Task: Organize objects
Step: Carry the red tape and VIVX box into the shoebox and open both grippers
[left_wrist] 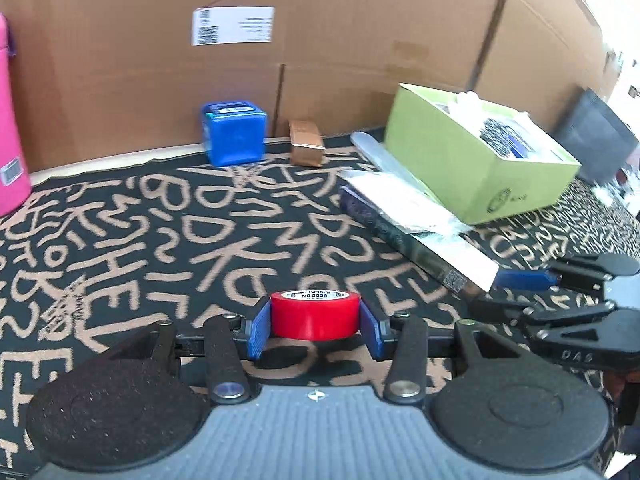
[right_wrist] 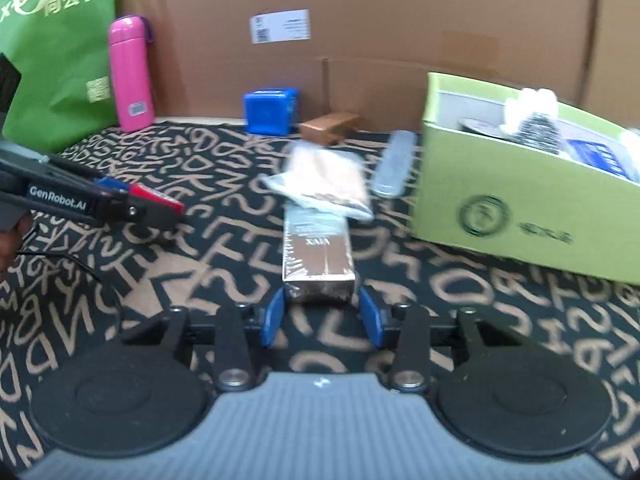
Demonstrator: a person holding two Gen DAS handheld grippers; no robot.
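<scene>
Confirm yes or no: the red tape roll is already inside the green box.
No. The red tape roll sits clamped in the left gripper above the patterned cloth, well apart from the green box.

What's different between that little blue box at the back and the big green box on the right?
The blue box is a small, closed, glossy cube; the green box is much larger, matte cardboard, open on top.

The green box is packed with items showing above its rim; the blue box's contents stay hidden.

The green box bears a dark round logo; the blue box shows none.

Both stand on the patterned cloth before the brown cardboard wall.
</scene>
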